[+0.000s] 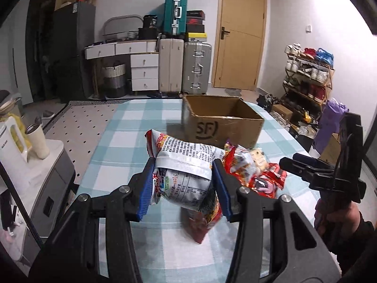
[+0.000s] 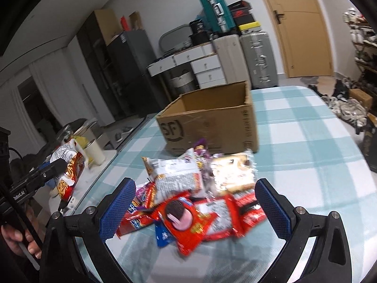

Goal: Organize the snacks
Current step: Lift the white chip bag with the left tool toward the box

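My left gripper [image 1: 183,181] is shut on a white and red snack bag [image 1: 186,162], held above the checked tablecloth [image 1: 122,146]. That bag [image 2: 68,167] and the left gripper [image 2: 56,165] also show at the left of the right wrist view. An open cardboard box [image 1: 221,122] marked SF stands beyond, and its inside looks empty. A pile of snack packets [image 2: 195,198] lies in front of the box [image 2: 212,122]. My right gripper [image 2: 195,202] hovers open over the pile, with a red cookie packet [image 2: 186,219] between its blue pads, untouched. The right gripper [image 1: 299,162] shows at the right of the left wrist view.
A white side unit [image 1: 47,165] with a kettle [image 1: 14,139] and a cup [image 1: 38,141] stands left of the table. Suitcases [image 1: 183,66], drawers [image 1: 143,70] and a wooden door [image 1: 240,35] line the far wall. A shoe rack [image 1: 308,75] stands at the right.
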The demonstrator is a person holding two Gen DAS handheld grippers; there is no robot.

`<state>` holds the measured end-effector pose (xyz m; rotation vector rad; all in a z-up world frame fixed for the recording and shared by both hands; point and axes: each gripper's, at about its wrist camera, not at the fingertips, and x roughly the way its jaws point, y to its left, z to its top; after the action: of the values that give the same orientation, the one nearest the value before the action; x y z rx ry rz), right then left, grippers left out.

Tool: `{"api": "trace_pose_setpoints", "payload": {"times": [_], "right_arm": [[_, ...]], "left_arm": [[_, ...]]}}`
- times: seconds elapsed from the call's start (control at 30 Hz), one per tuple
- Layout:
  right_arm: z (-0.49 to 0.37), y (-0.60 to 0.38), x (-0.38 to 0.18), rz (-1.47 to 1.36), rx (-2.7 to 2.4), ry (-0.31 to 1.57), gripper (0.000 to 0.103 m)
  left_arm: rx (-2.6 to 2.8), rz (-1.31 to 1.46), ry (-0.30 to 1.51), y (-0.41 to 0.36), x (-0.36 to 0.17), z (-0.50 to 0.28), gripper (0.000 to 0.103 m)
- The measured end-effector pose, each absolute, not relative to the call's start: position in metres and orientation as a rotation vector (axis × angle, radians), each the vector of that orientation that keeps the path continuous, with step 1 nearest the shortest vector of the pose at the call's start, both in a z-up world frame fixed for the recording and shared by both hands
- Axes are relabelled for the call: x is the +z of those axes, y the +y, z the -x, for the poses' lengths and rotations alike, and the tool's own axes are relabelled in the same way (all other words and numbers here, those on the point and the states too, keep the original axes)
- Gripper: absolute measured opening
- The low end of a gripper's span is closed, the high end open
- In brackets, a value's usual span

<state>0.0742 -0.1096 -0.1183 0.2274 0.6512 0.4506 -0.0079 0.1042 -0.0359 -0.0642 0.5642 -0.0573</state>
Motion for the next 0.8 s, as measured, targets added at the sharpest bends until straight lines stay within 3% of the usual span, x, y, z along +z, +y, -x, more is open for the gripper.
{"api": "trace_pose_setpoints", "payload": {"times": [0.8], "right_arm": [[-0.171, -0.032, -0.166, -0.173, 0.515, 0.863, 0.102]], "left_arm": [[0.006, 0.127, 0.659, 0.14, -0.071, -0.036, 0.045]]}}
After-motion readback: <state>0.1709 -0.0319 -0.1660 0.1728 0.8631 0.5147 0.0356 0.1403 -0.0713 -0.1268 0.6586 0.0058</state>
